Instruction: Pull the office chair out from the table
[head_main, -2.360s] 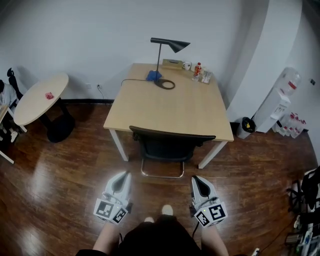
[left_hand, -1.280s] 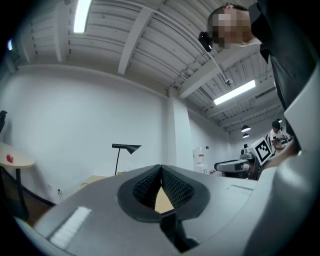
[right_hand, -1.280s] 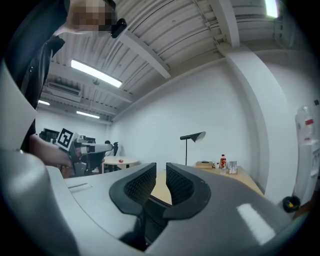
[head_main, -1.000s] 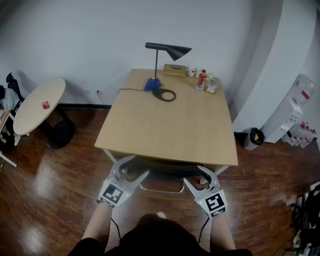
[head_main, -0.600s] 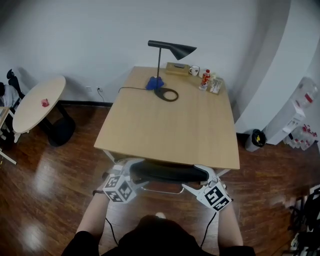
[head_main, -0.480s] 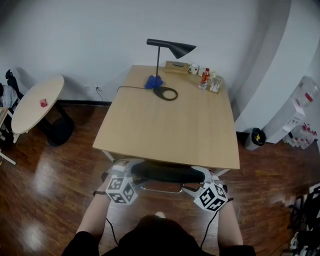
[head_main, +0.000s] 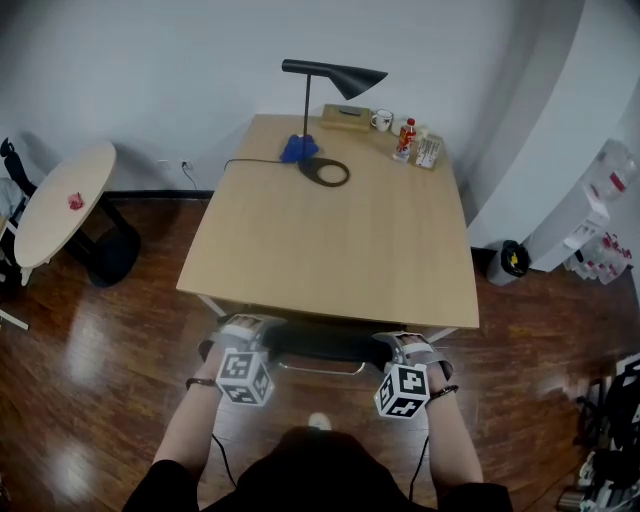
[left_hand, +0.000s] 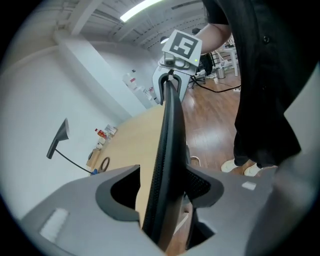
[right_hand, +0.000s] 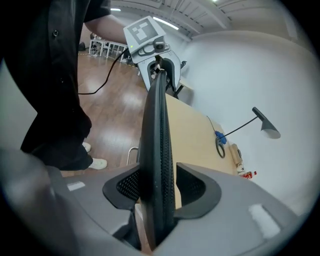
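So far only the grasp is being set up. The black mesh office chair (head_main: 322, 341) sits pushed in at the near edge of the rectangular light-wood bench (head_main: 330, 250), its seat under the top and only the upper rim of its backrest showing.

The left gripper (left_hand: 165, 186) straddles one end of that rim. Its jaws have just been closing with the backrest between them, but one pad stands off the mesh with a gap, so it does not grip yet.

The right gripper (right_hand: 157, 186) straddles the other end. Its jaws have also just been closing, and both pads appear to meet the backrest.

What is left, by my reading, is to finish the left grip and then do the whole pull away from the bench.

By count there is one chair, one bench and two grippers. On the bench stand one black desk lamp (head_main: 325, 171), one white mug (head_main: 381, 121) and one red bottle (head_main: 405, 136). One round pale side table (head_main: 60, 195) stands apart to the left.
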